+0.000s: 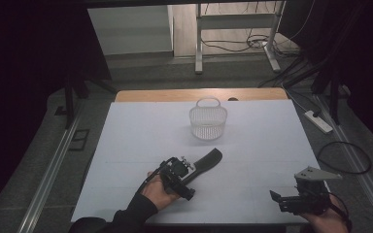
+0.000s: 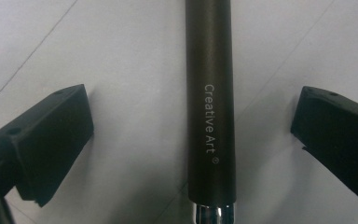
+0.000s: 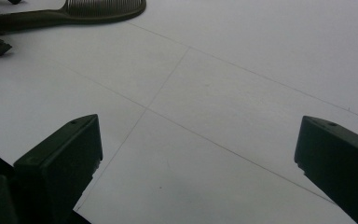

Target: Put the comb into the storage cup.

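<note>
Black and slim, the hairbrush lies near the middle of the white table, its head pointing to 2 o'clock toward the wire basket, which sits well apart at 12. Your left gripper hovers over the handle with jaws released, one each side and not touching; its own view shows "Creative Art" printed on the handle. Your right gripper waits at 5 o'clock near the front edge, jaws spread over bare table, the brush far off at its 11
</note>
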`<state>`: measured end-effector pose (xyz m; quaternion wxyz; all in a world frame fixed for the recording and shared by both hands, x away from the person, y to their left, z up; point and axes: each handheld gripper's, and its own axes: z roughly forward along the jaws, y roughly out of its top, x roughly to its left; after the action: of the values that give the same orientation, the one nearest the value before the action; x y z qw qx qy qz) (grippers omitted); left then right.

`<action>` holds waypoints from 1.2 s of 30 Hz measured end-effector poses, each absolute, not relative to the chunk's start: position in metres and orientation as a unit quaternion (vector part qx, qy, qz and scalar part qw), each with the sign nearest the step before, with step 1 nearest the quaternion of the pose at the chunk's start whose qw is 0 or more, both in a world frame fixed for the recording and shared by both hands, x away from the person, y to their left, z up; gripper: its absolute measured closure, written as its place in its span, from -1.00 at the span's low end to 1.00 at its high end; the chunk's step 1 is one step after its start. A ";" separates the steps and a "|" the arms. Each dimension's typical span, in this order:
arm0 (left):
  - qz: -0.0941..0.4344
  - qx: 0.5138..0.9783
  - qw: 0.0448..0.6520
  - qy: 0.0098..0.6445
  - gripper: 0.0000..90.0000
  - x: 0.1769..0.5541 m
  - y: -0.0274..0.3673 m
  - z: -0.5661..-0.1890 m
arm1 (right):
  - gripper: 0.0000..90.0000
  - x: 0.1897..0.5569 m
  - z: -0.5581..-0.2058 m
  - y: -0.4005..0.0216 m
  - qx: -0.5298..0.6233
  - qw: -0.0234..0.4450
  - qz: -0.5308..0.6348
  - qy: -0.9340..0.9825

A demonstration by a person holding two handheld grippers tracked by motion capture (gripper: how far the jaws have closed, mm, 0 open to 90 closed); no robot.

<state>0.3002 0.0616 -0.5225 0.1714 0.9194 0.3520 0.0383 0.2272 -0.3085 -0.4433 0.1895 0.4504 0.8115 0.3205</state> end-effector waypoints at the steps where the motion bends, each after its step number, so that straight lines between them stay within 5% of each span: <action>1: 0.038 0.920 0.170 0.351 -1.00 0.300 0.062 -0.522 | -0.98 0.227 -0.443 -0.308 0.450 0.190 0.321 0.811; 9: 0.034 0.921 0.160 0.353 -0.92 0.300 0.060 -0.518 | -0.98 0.227 -0.443 -0.308 0.450 0.189 0.319 0.812; 24: 0.035 0.922 0.173 0.344 0.59 0.295 0.065 -0.508 | -0.98 0.227 -0.443 -0.308 0.449 0.190 0.320 0.813; 36: 0.013 0.913 0.197 0.356 0.61 0.299 0.070 -0.506 | -0.98 0.227 -0.443 -0.308 0.447 0.191 0.321 0.813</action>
<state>0.2986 0.0698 -0.5063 0.1973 0.9132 0.3562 0.0134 0.2268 -0.3079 -0.4431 0.1914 0.4471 0.8126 0.3211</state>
